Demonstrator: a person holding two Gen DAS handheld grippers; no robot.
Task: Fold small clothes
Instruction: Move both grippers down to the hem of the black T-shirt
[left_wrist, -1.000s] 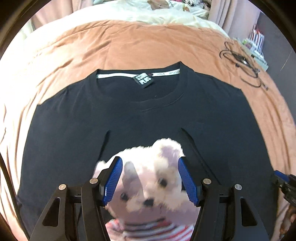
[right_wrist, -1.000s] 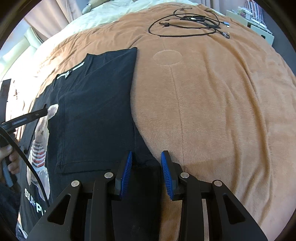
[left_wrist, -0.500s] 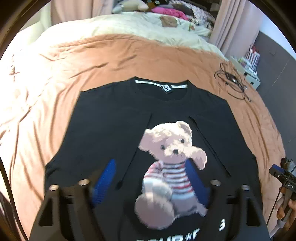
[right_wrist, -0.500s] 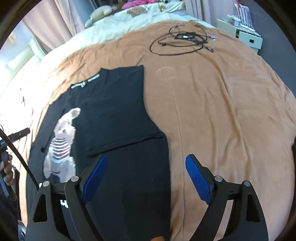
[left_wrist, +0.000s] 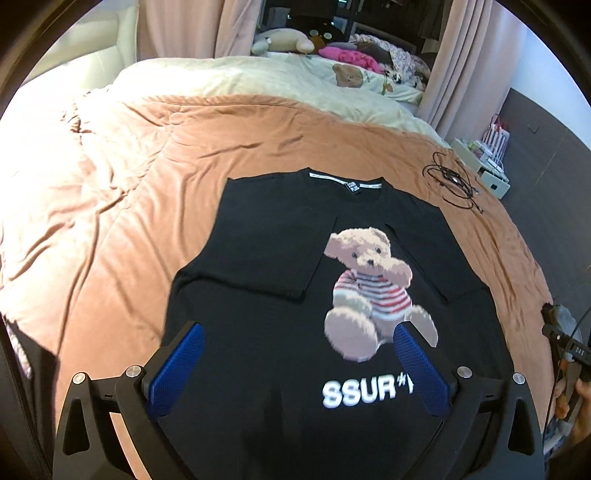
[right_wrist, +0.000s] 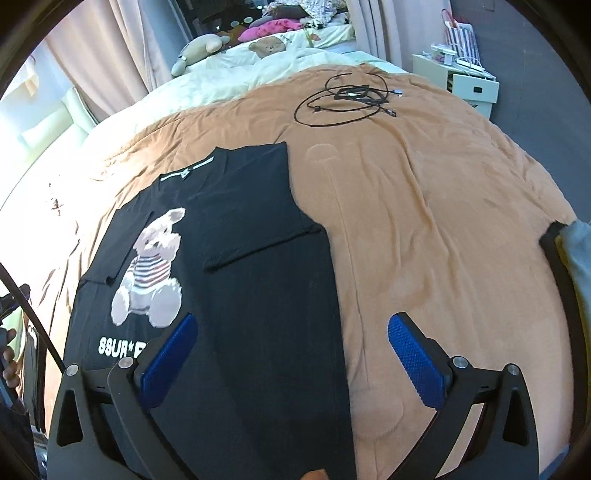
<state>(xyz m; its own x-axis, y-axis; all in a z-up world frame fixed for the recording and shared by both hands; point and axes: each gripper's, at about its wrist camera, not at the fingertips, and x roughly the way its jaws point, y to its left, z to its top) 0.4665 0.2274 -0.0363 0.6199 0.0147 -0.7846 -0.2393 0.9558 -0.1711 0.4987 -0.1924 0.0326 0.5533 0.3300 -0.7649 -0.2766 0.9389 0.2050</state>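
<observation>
Surface: rust-brown plush blanket (left_wrist: 155, 206) spread over a wide bed, creased on the side left of the garment in the left wrist view.
Garment: black cotton T-shirt (left_wrist: 266, 258) with a teddy-bear print, lying flat on the blanket, collar toward the far pillows, hem toward the cameras.
Garment, folds: both sleeves are turned in over the chest, one on each side of the print, so the outer edges run nearly straight.
Print: tan bear in a red-striped top (left_wrist: 373, 280), with white lettering (left_wrist: 354, 393) below it, nearer the hem.
Collar: white tape and a small black label (left_wrist: 353, 186) inside the neck.
Left gripper: black two-finger tool with blue ribbed pads (left_wrist: 295, 369), above the shirt's lower half, jaws opening wide, nothing between the pads but air; the shirt lies below them.
Right gripper: matching tool (right_wrist: 291, 358), over the shirt's right edge where it meets the blanket, jaws opening wide, clasping nothing.
Beyond the shirt: coil of black cable (right_wrist: 347, 99) on the blanket, well apart from the collar.
Farther: cream quilt (left_wrist: 236, 79) and soft toys past the blanket; white storage box (right_wrist: 469, 83) beside the bed.
</observation>
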